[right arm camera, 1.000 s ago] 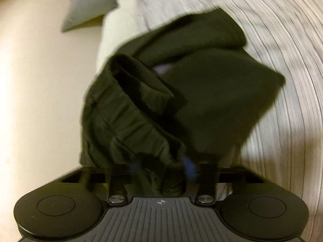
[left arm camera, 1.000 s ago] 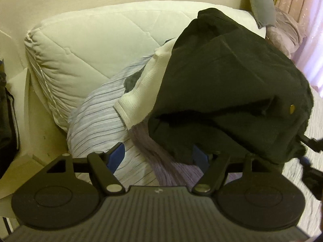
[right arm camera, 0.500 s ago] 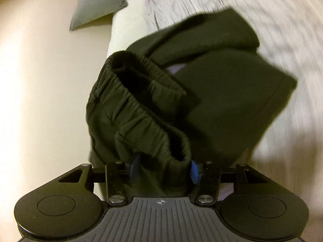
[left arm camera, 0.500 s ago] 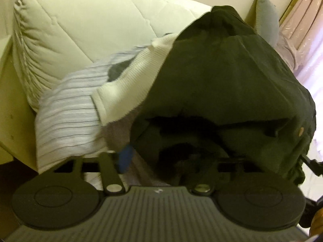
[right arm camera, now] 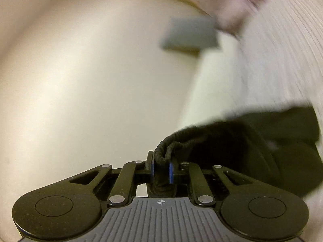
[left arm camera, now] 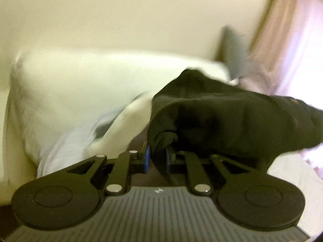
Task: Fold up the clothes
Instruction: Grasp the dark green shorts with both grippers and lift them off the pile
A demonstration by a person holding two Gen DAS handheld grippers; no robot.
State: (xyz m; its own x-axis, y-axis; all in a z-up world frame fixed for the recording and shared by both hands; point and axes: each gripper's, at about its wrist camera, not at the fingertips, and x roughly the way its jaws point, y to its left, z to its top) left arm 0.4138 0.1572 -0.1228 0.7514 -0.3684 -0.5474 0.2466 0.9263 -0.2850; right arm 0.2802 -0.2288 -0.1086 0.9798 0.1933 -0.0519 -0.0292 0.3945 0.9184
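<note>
Since the last frame my left gripper (left arm camera: 156, 157) has closed on the shorts (left arm camera: 232, 119); right gripper (right arm camera: 161, 168) pinches their waistband (right arm camera: 171, 147); soft, limp, best held by edges.

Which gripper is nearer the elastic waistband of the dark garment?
Right. The right gripper is clamped on the gathered waistband; the left gripper pinches a plain fold of the dark garment.

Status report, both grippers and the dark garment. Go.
Left gripper shut on dark garment. Right gripper shut on its elastic waistband. Garment lifted between them, views blurred. Nothing blocking; white duvet behind.
</note>
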